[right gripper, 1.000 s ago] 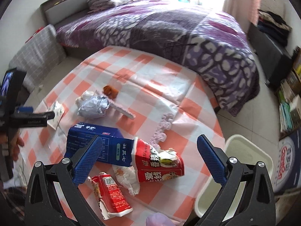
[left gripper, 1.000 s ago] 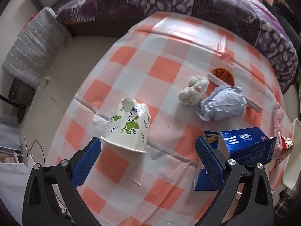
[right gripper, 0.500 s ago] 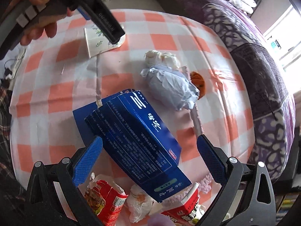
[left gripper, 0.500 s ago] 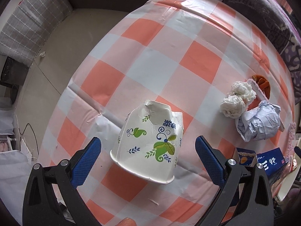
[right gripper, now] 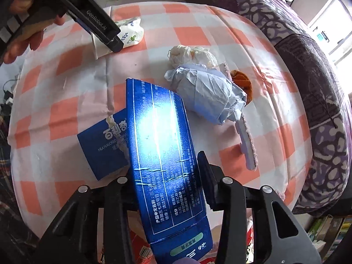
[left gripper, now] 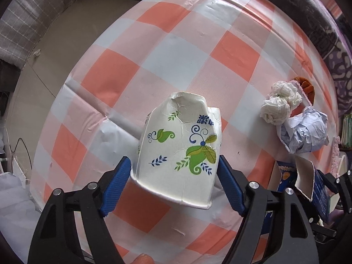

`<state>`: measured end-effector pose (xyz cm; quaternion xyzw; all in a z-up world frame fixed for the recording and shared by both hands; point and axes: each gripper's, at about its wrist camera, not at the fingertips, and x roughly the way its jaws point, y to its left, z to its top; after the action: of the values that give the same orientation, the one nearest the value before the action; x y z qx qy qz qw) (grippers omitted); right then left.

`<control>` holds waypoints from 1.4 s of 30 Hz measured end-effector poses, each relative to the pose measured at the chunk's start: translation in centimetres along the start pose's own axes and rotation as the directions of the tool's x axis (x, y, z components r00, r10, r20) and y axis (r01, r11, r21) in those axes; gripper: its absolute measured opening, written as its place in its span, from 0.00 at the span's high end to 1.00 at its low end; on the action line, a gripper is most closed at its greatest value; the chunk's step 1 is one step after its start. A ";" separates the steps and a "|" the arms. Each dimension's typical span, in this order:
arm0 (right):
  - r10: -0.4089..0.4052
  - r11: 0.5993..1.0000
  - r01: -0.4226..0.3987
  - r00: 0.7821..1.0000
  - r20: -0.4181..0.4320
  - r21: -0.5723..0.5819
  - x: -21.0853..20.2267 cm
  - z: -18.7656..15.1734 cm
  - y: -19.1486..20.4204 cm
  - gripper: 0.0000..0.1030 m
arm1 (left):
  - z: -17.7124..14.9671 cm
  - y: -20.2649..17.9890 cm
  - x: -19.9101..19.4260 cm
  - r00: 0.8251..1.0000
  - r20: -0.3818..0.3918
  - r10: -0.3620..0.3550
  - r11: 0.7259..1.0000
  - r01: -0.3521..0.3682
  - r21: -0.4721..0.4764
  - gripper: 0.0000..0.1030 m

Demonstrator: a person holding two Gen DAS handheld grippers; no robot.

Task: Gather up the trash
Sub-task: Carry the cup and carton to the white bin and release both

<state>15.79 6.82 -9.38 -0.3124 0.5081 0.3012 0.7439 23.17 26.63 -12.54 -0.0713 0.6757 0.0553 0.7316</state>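
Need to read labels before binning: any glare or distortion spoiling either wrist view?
Right wrist view: a bright glare patch washes out the upper print on the blue carton. Left wrist view: even light, paper cup sharp; fisheye bulges the checked tablecloth in both.

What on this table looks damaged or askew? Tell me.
The paper cup between the left claw fingers is crushed, its base dented. The blue carton in the closing right claw is creased and tilted, with a torn flap. Crumpled tissue and paper lie beside them.
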 end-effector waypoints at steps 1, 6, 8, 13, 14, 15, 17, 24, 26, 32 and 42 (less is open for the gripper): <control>0.005 1.000 -0.005 1.000 0.014 0.024 -0.4 -0.1 -0.1 0.65 | 0.0 -0.1 -0.4 1.000 0.009 -0.009 1.000 0.009 -0.007 0.31; -0.004 0.987 -0.013 0.994 0.105 0.159 -2.9 -0.3 -1.4 0.70 | -0.1 -0.6 -2.8 0.997 0.072 -0.032 0.999 0.034 -0.027 0.36; -0.011 0.973 -0.024 0.988 0.152 0.230 -4.1 -0.3 -2.2 0.72 | -0.2 -0.9 -4.1 0.993 0.112 -0.044 0.998 0.048 -0.038 0.36; -0.050 0.899 -0.061 0.969 0.242 0.433 -6.4 -0.8 -5.6 0.72 | -1.1 -0.2 -7.0 0.970 0.233 -0.069 0.994 0.086 -0.067 0.36; -0.058 0.880 -0.074 0.964 0.261 0.470 -6.9 -1.0 -6.1 0.72 | -1.7 -0.5 -7.4 0.963 0.260 -0.071 0.993 0.093 -0.074 0.36; -0.074 0.861 -0.078 0.958 0.277 0.502 -7.6 -1.5 -6.4 0.72 | -2.0 -0.7 -8.2 0.955 0.288 -0.075 0.991 0.103 -0.082 0.36; -0.106 0.830 -0.083 0.947 0.302 0.551 -8.8 -2.3 -7.0 0.72 | -3.0 -0.7 -10.0 0.937 0.341 -0.078 0.989 0.115 -0.091 0.36; -0.243 0.771 -0.026 0.911 0.332 0.637 -12.1 -4.7 -7.5 0.72 | -6.0 -4.1 -15.3 0.852 0.522 -0.027 0.990 0.094 -0.102 0.36; -0.251 0.749 -0.044 0.905 0.345 0.661 -12.6 -5.6 -7.8 0.72 | -6.9 -5.5 -16.4 0.828 0.560 -0.018 0.991 0.089 -0.101 0.36; -0.309 0.678 -0.059 0.882 0.356 0.733 -13.4 -8.6 -9.0 0.72 | -9.8 -8.9 -17.8 0.779 0.625 -0.052 0.984 0.148 -0.102 0.35; -0.387 0.583 -0.024 0.871 0.303 0.812 -12.5 -14.1 -11.3 0.72 | -12.7 -14.6 -15.5 0.723 0.685 -0.090 0.989 0.144 -0.022 0.35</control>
<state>12.65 -12.69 0.13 0.0783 0.3654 0.0266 0.9272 12.02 10.24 2.37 -0.1154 0.3519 0.0563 0.9272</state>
